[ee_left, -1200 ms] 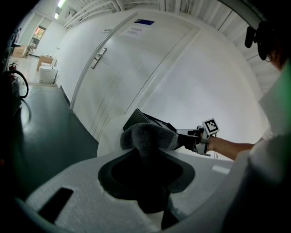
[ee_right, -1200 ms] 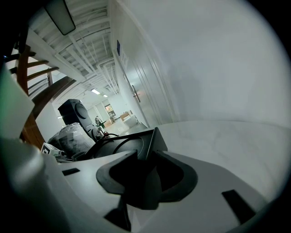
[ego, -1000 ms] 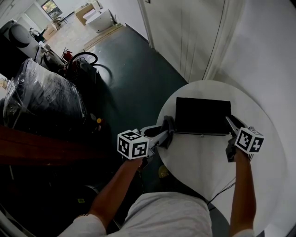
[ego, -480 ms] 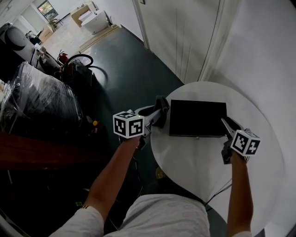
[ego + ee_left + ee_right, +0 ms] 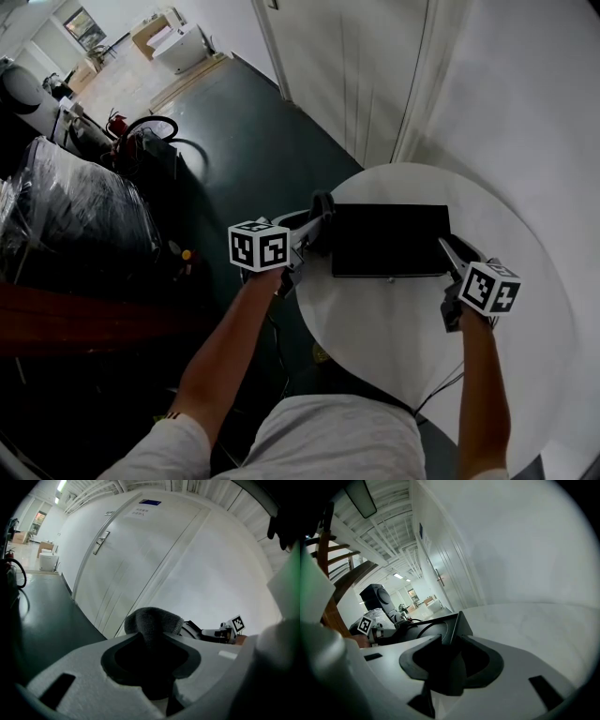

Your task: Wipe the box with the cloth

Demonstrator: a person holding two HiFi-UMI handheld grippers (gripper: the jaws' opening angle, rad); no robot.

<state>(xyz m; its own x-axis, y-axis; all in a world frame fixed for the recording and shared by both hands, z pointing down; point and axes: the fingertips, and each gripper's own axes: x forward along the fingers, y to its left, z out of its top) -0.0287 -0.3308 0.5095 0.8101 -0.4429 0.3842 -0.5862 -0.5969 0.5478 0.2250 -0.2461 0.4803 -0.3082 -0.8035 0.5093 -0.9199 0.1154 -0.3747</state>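
Since a second ago the left tongs (image 5: pixel 317 223) have slid along the box's (image 5: pixel 389 239) left side, from its near left corner up to its far left corner, carrying the cloth (image 5: pixel 152 621) with them, while the right tongs (image 5: pixel 446 251) have stayed where they were at the box's near right corner. The left tongs are clamped on the dark grey cloth, which bulges out between their jaws in the left gripper view. From the head view the wad sits right at the box's far left corner, though whether it actually presses on the box there is hard to say. The right tongs stand wide with the box's corner wedged between their jaws, and they look to be pinching it to keep the box from sliding. The box itself is flat and black. It lies toward the far side of the round white desk (image 5: pixel 403 323), with bare desk on the near side of it. The wiping looks to be well under way: the pass along the left side of the box appears to be at its end. Nothing in the views shows whether the broad top or the other sides have been gone over, so they may be left to do, and the side under the right tongs would need a change of hold first.
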